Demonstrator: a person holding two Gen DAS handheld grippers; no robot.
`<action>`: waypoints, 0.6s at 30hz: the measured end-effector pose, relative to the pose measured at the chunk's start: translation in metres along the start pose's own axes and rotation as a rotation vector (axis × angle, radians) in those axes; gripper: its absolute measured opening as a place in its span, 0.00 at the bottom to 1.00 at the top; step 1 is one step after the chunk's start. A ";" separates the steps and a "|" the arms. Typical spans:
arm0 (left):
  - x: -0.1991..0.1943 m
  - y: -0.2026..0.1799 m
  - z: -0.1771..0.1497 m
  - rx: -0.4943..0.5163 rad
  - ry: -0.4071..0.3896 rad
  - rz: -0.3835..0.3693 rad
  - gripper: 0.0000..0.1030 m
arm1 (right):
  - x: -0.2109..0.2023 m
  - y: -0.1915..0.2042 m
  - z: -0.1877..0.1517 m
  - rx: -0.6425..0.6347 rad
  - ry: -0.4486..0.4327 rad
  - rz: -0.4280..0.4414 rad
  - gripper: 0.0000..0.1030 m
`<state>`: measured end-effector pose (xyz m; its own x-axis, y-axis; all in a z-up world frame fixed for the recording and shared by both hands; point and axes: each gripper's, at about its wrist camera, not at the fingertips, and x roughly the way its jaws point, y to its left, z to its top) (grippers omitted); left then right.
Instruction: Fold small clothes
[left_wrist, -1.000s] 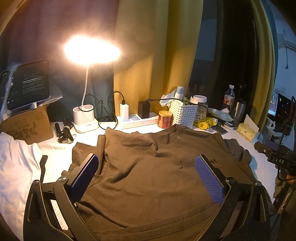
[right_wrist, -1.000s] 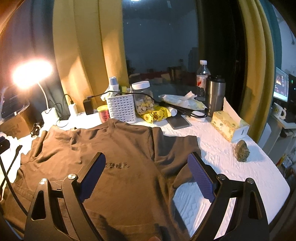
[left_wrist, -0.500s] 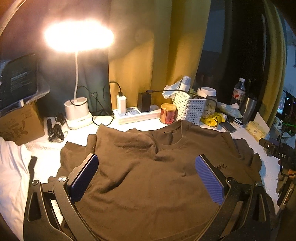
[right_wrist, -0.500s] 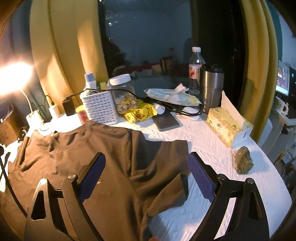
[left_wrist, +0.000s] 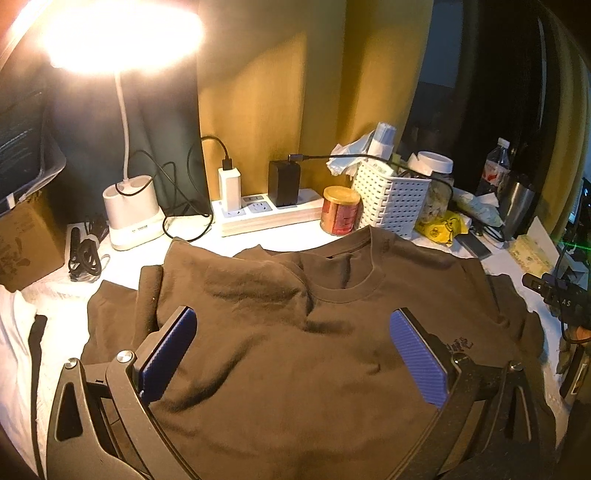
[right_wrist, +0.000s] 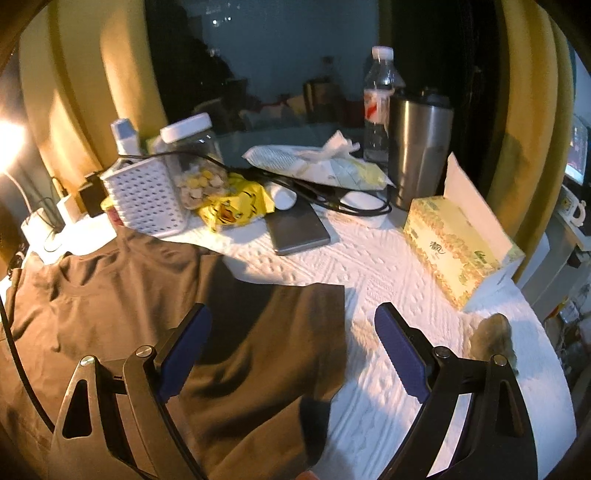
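Here, one brown T-shirt (left_wrist: 295, 354) spread flat, left gripper (left_wrist: 291, 354) released, right gripper (right_wrist: 293, 345) released, both above it.

This is somebody's home, a bedroom desk corner at night. Yellow curtains (left_wrist: 251, 92) frame a dark window (right_wrist: 266, 66), a desk lamp (left_wrist: 122, 33) blazes over a power strip (left_wrist: 266, 216) with chargers, and the quilted white bench (right_wrist: 388, 280) carries a tissue box (right_wrist: 458, 247), snack jar (right_wrist: 195, 162), water bottle (right_wrist: 380, 99) and steel tumbler (right_wrist: 421, 147).

text: "AS" on black device (left_wrist: 565, 301); shirt print (left_wrist: 460, 345) | tissue-box characters (right_wrist: 437, 254): unreadable
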<state>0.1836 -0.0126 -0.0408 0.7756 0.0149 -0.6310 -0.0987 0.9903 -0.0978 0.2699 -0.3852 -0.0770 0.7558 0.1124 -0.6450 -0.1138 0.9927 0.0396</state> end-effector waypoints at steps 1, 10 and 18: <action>0.003 0.001 0.000 -0.001 0.003 0.001 1.00 | 0.006 -0.003 0.001 0.002 0.009 0.001 0.90; 0.026 0.007 -0.003 -0.008 0.055 0.025 1.00 | 0.053 -0.013 0.006 0.015 0.127 0.034 0.78; 0.028 0.011 -0.005 0.005 0.036 0.029 1.00 | 0.067 0.000 -0.001 -0.061 0.162 0.017 0.63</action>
<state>0.2011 -0.0020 -0.0634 0.7496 0.0389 -0.6607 -0.1177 0.9902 -0.0752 0.3194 -0.3775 -0.1210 0.6399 0.1157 -0.7597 -0.1684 0.9857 0.0082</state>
